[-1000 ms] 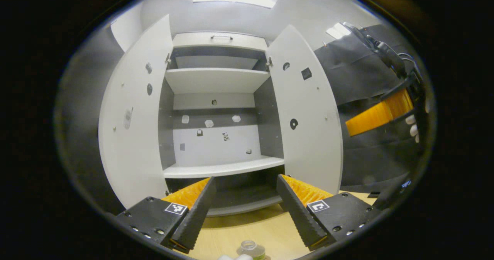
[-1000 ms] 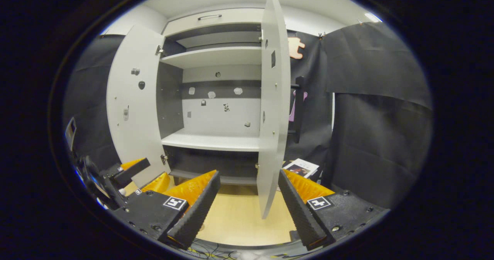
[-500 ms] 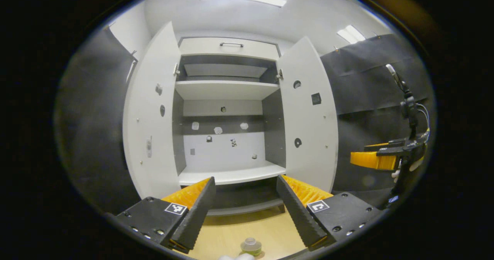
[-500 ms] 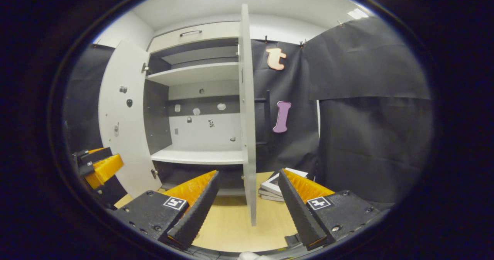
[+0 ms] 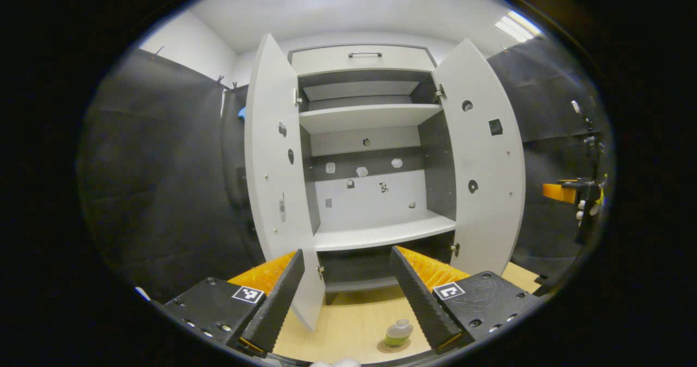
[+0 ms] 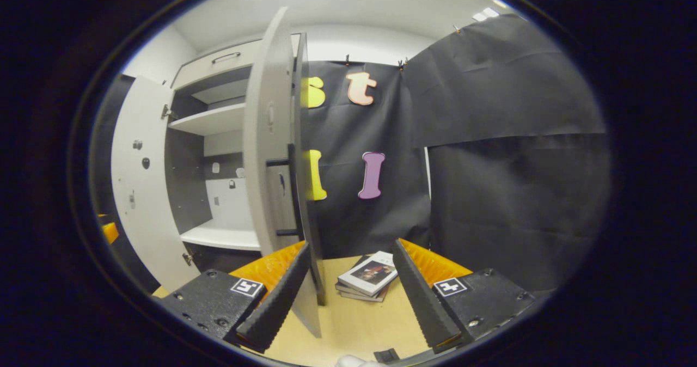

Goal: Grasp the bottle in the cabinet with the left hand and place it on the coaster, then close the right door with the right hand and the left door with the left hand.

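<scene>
In the left gripper view, the left tool point(image 5: 344, 293) is hanging above the table point(image 5: 354, 323) with its fingers spread wide, gripping nothing and touching nothing. The bottle point(image 5: 398, 332) is standing upright on the coaster point(image 5: 393, 347), low between those fingers. Behind it, the cabinet point(image 5: 370, 154) is standing with both doors swung open: the left door point(image 5: 275, 176) and the right door point(image 5: 487, 165). In the right gripper view, the right tool point(image 6: 352, 293) is also spread wide and carrying nothing, its fingers framing the right door's outer edge point(image 6: 272, 138), though contact is unclear. A stack of books point(image 6: 364, 277) is lying on the table beyond.
</scene>
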`<state>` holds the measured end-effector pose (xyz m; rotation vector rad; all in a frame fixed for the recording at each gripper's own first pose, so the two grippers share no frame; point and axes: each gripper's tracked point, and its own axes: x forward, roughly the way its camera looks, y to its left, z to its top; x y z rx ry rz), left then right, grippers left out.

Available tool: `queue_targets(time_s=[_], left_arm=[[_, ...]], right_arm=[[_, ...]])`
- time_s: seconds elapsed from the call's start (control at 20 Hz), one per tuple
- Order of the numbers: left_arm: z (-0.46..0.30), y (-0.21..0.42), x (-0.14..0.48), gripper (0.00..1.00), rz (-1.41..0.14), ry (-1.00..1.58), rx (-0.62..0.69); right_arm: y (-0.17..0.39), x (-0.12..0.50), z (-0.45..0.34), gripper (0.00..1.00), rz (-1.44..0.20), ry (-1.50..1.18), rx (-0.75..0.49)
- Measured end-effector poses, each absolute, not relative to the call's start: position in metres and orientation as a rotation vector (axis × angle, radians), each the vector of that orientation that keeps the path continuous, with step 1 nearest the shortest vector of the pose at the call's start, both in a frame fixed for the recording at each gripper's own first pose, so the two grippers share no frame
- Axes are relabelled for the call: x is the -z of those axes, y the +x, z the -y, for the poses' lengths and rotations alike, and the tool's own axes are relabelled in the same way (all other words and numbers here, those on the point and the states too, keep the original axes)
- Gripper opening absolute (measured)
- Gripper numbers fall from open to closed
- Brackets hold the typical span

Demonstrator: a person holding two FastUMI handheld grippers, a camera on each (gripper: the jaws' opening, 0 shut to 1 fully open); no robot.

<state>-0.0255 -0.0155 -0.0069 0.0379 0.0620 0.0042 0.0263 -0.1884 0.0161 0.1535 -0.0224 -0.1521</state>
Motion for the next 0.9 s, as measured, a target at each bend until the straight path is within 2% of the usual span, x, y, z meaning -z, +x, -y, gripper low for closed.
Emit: queue_targets(time_s=[0.2, 0.3, 0.6, 0.65, 0.7, 0.75, 0.8, 0.9], left_arm=[[0.027, -0.026, 0.009, 0.97, -0.103, 0.025, -0.027], [0.026, -0.027, 0.004, 0.97, -0.092, 0.017, -0.08], [0.027, -0.035, 0.001, 0.97, -0.098, 0.02, -0.217], [0.027, -0.038, 0.0, 0.96, -0.098, 0.024, -0.239], [0.028, -0.04, 0.0, 0.97, -0.098, 0.022, -0.252], [0.031, -0.041, 0.001, 0.97, -0.103, 0.016, -0.26], [0.034, -0.044, 0.002, 0.96, -0.108, 0.014, -0.272], [0.04, -0.047, 0.004, 0.97, -0.109, 0.014, -0.281]], right_arm=[[0.061, -0.036, 0.214, 1.0, 0.012, 0.187, 0.081], [0.081, -0.046, 0.216, 1.0, 0.013, 0.179, 0.043], [0.112, -0.064, 0.182, 1.0, 0.018, 0.102, -0.149], [0.115, -0.066, 0.177, 1.0, 0.025, 0.085, -0.159], [0.118, -0.069, 0.176, 0.95, 0.03, 0.073, -0.169], [0.117, -0.068, 0.177, 0.99, 0.027, 0.067, -0.178], [0.117, -0.067, 0.176, 0.95, 0.023, 0.067, -0.184], [0.117, -0.068, 0.173, 0.98, 0.024, 0.069, -0.193]])
